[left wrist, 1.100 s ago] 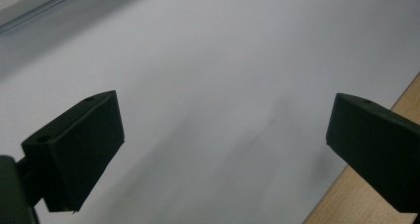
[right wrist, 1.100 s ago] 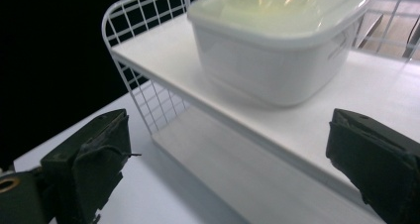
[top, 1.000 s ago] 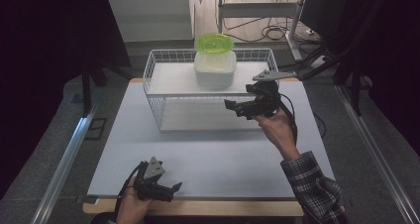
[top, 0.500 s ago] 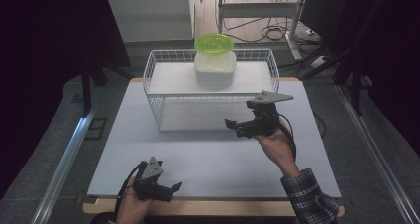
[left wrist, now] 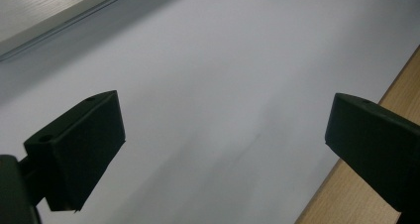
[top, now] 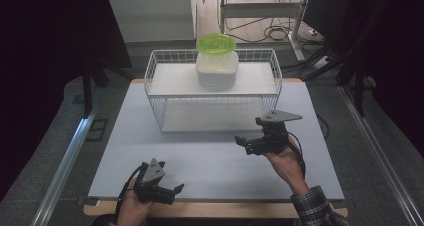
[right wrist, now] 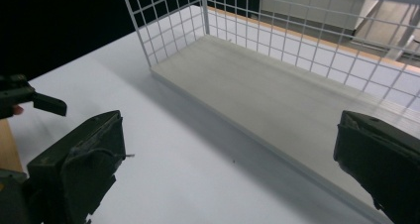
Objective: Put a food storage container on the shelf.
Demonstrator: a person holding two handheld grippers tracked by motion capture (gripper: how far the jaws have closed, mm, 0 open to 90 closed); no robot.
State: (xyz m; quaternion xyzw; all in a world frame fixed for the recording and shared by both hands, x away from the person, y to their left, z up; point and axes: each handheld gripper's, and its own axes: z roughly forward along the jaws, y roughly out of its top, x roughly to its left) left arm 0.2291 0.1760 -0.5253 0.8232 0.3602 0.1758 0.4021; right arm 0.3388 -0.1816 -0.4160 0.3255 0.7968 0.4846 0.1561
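A: Wire basket point(top: 212, 93) at table's point(top: 210, 156) far side; lidded container point(top: 216, 66) sits on top. Step?

B: Judged idle. Right gripper point(top: 250, 143) near basket front, left gripper point(top: 170, 191) at near edge, both spread, empty. Next: reach up to the container.

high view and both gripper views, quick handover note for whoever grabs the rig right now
Left gripper: open, holding nothing, low over the near edge of the white table mat.
Right gripper: open, holding nothing, over the mat in front of the wire rack, jaws pointing left.
Things: the white container with its green lid on sits on the rack's top shelf. The lower shelf has nothing on it.
Done: the container is placed up top and neither gripper touches it.
Left: nothing obvious from how things lie; perhaps just park both grippers.
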